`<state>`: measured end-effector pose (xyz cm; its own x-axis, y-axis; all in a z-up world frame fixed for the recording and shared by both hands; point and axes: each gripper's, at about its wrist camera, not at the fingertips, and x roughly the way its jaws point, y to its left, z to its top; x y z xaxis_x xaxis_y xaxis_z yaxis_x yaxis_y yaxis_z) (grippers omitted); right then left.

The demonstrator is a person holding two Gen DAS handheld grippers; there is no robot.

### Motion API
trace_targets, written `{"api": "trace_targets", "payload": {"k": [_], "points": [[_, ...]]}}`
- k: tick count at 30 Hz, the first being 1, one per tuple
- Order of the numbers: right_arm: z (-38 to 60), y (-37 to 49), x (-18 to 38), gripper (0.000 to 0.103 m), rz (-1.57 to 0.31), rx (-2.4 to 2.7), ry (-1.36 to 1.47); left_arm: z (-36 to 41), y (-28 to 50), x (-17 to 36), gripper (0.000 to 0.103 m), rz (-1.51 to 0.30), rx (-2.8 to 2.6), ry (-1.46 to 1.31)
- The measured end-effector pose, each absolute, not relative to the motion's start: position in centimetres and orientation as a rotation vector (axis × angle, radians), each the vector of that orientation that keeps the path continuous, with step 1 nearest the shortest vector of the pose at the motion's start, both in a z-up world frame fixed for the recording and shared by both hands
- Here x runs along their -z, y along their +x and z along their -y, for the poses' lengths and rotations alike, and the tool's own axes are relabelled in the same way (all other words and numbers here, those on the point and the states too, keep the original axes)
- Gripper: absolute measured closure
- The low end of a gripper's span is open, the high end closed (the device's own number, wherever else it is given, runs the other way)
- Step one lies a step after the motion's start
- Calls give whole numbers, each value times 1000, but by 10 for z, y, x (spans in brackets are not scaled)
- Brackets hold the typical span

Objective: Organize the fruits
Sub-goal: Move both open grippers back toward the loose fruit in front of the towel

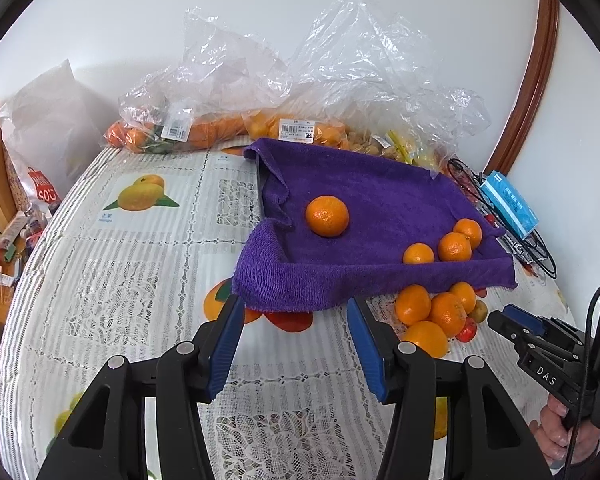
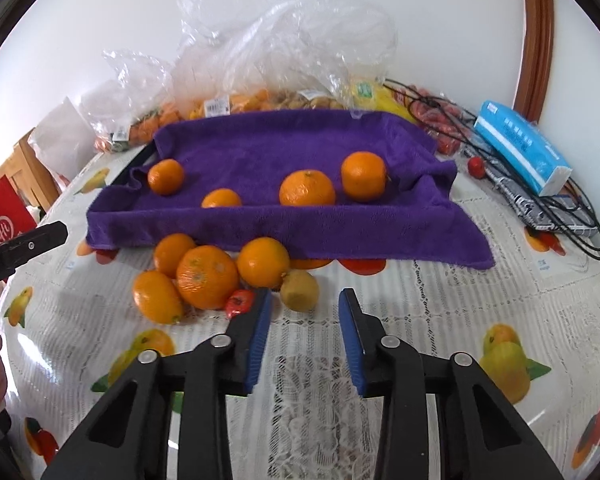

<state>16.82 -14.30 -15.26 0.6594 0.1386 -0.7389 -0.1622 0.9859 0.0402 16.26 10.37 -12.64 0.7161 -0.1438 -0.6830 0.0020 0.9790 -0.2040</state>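
White wall, fruit-print tablecloth (image 2: pixel 420 320), purple towel (image 2: pixel 284 148) — oranges (image 2: pixel 307 188), both grippers' fingers apart — empty.

Purple towel (image 2: pixel 260 152); orange mandarins (image 2: pixel 207 277); fruit-print tablecloth (image 2: pixel 460 320).

Purple towel (image 2: pixel 284 220) hides the tray (image 2: pixel 138 164) beneath it

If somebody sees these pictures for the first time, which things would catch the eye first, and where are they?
First the purple towel, draped over a tray in the middle of the table, with four oranges lying on it. Next, the loose pile of oranges on the tablecloth just in front of the towel, with a small red fruit and a yellowish one beside it. Both tools, left and right, hang open and empty nearby.
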Motion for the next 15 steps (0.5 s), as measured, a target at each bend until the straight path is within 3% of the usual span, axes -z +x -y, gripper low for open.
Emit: {"api": "trace_targets", "payload": {"k": [15], "points": [[143, 199, 174, 68, -890, -189, -78, -95, 174, 144, 52, -804, 113, -194]]}}
